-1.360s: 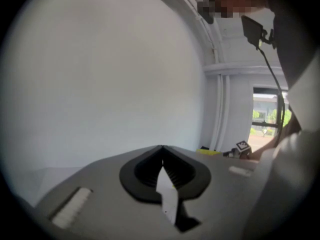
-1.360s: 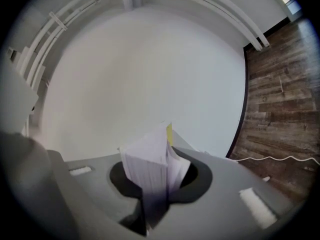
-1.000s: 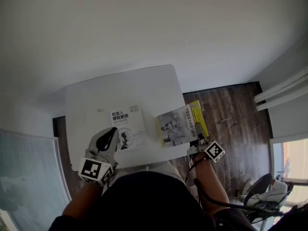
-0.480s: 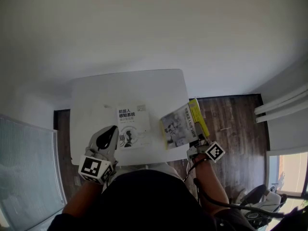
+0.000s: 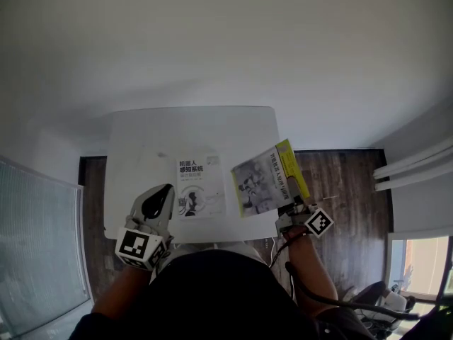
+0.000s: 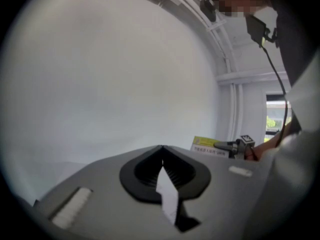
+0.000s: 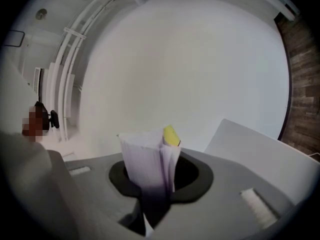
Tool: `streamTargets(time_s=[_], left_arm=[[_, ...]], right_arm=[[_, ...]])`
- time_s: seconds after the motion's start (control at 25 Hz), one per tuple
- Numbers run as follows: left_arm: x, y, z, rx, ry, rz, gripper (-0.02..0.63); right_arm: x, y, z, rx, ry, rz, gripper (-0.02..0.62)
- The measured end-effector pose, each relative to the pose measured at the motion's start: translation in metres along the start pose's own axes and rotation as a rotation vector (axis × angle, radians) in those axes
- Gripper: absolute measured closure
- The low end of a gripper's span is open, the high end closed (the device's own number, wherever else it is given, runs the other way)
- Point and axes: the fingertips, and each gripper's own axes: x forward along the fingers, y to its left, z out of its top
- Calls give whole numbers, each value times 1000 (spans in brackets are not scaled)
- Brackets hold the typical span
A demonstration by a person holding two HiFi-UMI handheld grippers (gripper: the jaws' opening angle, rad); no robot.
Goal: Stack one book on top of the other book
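Yellow-spined book (image 5: pixel 267 181) is gripped at its near edge by the right claw (image 5: pixel 289 205), whose jaws are closed on the covers and page block. It appears to be raised and tilted at the right edge of the counter (image 5: pixel 191 129), with its spine side hanging out past that edge over the floor. The white book (image 5: pixel 200 187) lies flat near the near edge, about midway along it. The left claw (image 5: pixel 163 195) is held just beside that book's near-left corner. Its jaws are drawn together, and only a pale sliver that cannot be identified shows between them.

For the carry, the held book is best levelled first, since a grip at one edge lets the far end droop. It should be kept high enough to pass over the white cover without scraping it. The edges are then lined up, the book is lowered flat, and the jaws are opened only once its weight is borne from below.
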Motion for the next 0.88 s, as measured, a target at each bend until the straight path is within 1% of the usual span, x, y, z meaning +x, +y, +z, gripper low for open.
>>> streamTargets(time_s=[0.12, 0.28, 0.52, 0.72, 0.88], left_arm=[[-2, 4, -2, -5, -1, 10, 600], [-7, 13, -18, -10, 3, 28, 600], [-21, 21, -14, -11, 5, 75, 600], [-36, 14, 5, -12, 5, 116, 600], [-47, 8, 21, -12, 15, 166, 600]], right_arm=[[11, 5, -8, 4, 29, 37, 508], [25, 2, -31, 13, 78, 70, 508], [42, 13, -53, 57, 148, 107, 508], [50, 30, -57, 97, 195, 135, 506], [56, 44, -58, 121, 231, 167, 506]])
